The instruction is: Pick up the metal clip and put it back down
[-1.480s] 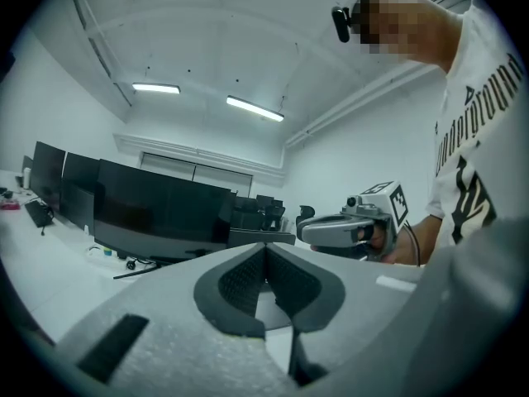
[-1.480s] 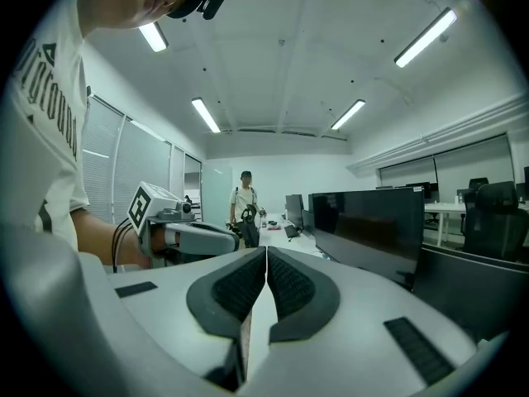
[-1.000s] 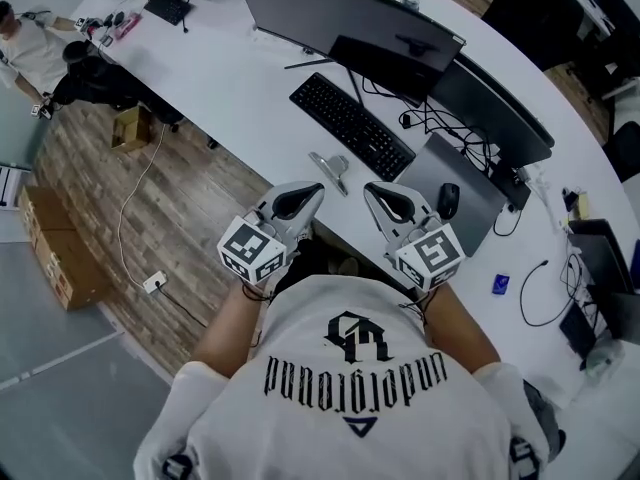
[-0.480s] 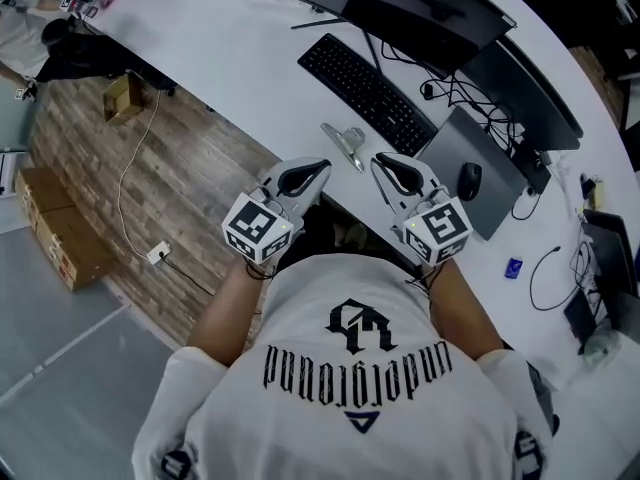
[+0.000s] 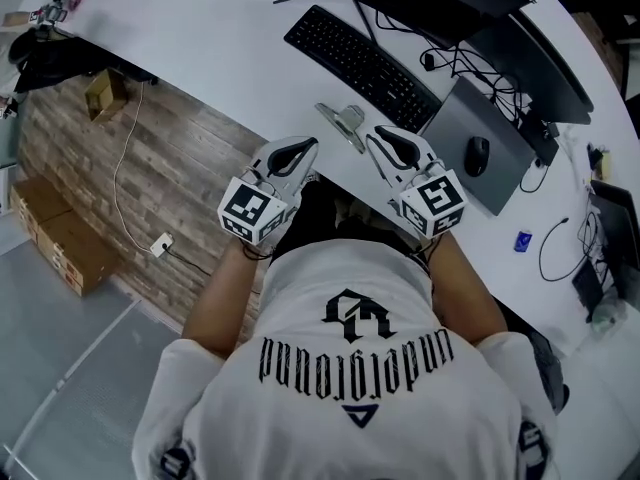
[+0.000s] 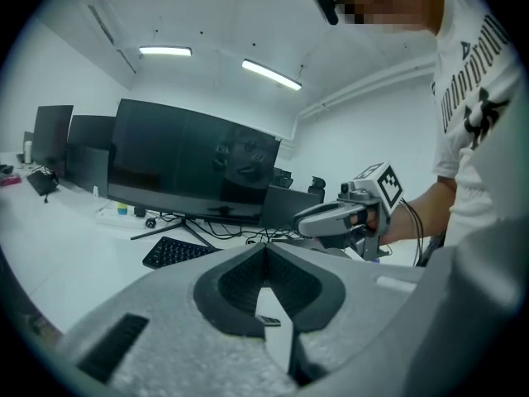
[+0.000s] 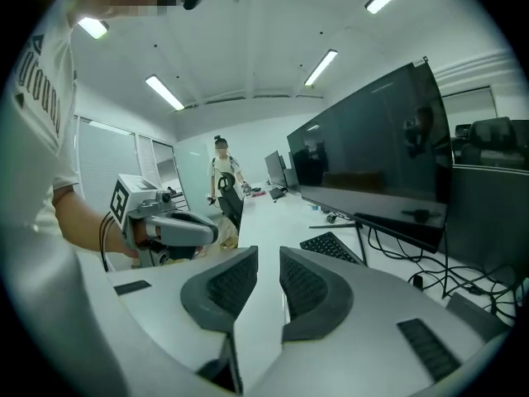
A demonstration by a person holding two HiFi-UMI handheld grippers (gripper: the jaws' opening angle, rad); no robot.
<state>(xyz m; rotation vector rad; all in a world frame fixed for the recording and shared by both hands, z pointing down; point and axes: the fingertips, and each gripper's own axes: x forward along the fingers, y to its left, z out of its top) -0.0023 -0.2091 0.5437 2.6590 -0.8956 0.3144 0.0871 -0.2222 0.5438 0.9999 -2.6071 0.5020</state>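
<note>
The clip (image 5: pixel 342 124) lies on the desk (image 5: pixel 230 38) just beside the keyboard (image 5: pixel 360 65), nearer me. Probably light, stiff, slick; I'd pinch its body. My right claw (image 7: pixel 269 263) is opening, empty; left claw (image 6: pixel 266 251) closed, empty.

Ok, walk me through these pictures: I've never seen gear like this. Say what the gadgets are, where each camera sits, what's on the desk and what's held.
A person holds two grey two-jaw tools, the left gripper and the right gripper. One picture looks down from a head camera; the other two ride on the grippers, looking along their jaws. On the white curved desk lie a silver metal clip and a black keyboard. Nothing is held: the left jaws are together, the right jaws are opening, empty.
</note>
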